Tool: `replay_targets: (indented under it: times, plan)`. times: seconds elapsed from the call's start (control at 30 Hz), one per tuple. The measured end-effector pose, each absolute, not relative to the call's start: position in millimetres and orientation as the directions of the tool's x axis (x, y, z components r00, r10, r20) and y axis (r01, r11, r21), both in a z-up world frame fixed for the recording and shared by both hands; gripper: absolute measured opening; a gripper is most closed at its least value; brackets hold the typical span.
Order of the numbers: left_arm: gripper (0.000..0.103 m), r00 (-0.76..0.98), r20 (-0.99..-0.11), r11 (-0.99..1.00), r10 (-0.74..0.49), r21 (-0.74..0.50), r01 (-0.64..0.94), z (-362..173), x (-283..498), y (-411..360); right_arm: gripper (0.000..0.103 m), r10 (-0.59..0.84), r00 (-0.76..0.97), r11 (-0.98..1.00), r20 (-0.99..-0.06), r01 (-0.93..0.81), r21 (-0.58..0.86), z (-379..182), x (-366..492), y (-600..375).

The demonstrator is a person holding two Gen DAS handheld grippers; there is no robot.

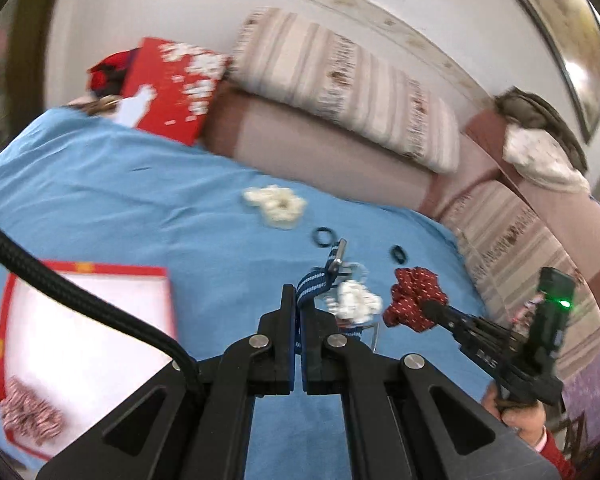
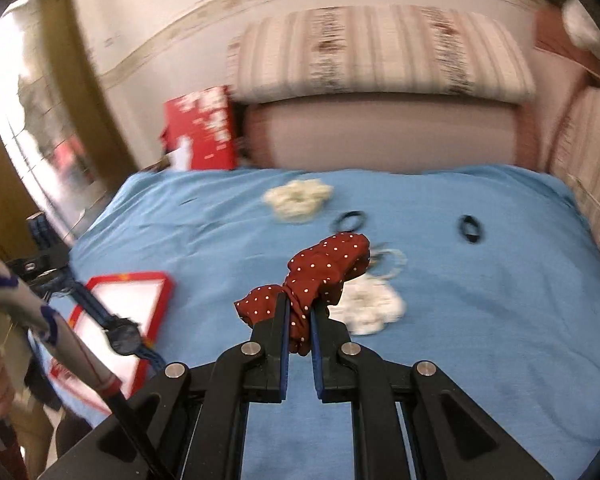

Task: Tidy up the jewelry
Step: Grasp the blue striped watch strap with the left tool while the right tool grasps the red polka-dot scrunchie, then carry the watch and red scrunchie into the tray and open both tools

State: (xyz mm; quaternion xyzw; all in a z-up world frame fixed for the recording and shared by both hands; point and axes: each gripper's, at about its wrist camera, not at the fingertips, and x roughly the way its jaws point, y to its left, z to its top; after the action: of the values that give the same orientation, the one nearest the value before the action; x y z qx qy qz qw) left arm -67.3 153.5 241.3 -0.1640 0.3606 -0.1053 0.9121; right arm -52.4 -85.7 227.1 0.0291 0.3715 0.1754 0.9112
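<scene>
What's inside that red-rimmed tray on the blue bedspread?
In the left view, the tray holds one pink-and-white striped scrunchie in its near corner; the rest looks bare white. A black cable covers part of it.

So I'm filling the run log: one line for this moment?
left gripper: shut on watch strap | right gripper: shut on red scrunchie | red tray: striped scrunchie inside

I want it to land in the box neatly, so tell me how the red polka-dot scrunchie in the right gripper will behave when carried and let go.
The red scrunchie is probably floppy: it droops and bunches on both sides of the right gripper. It looks light, gathered fabric, so it should drop softly without rolling. The cloth likely grips the pads and may cling briefly on release.
</scene>
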Motion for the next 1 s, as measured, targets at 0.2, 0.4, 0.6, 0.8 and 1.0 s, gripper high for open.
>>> replay_targets:
  times: [0.2,0.4,0.6,0.8,1.0]
  plan:
    - [0.001,0.738,-0.656,0.954,-0.157,-0.295,-0.060,212,-72,218,0.010,0.416,0.590,0.893,-0.692,-0.410,0.186,219,-50,-6]
    - [0.001,0.730,-0.683,0.944,-0.043,-0.266,-0.193,186,-60,283,0.010,0.458,0.525,0.847,-0.718,-0.501,0.174,205,-43,69]
    - [0.001,0.727,-0.686,0.897,0.012,-0.314,-0.311,153,-41,353,0.010,0.457,0.474,0.814,-0.752,-0.564,0.140,180,-21,141]
    - [0.001,0.686,-0.727,0.853,0.001,-0.358,-0.380,114,-25,393,0.010,0.422,0.414,0.803,-0.806,-0.583,0.120,135,3,196]
    - [0.001,0.641,-0.762,0.853,0.091,-0.272,-0.445,99,-16,396,0.010,0.396,0.376,0.817,-0.838,-0.561,0.134,98,19,208]
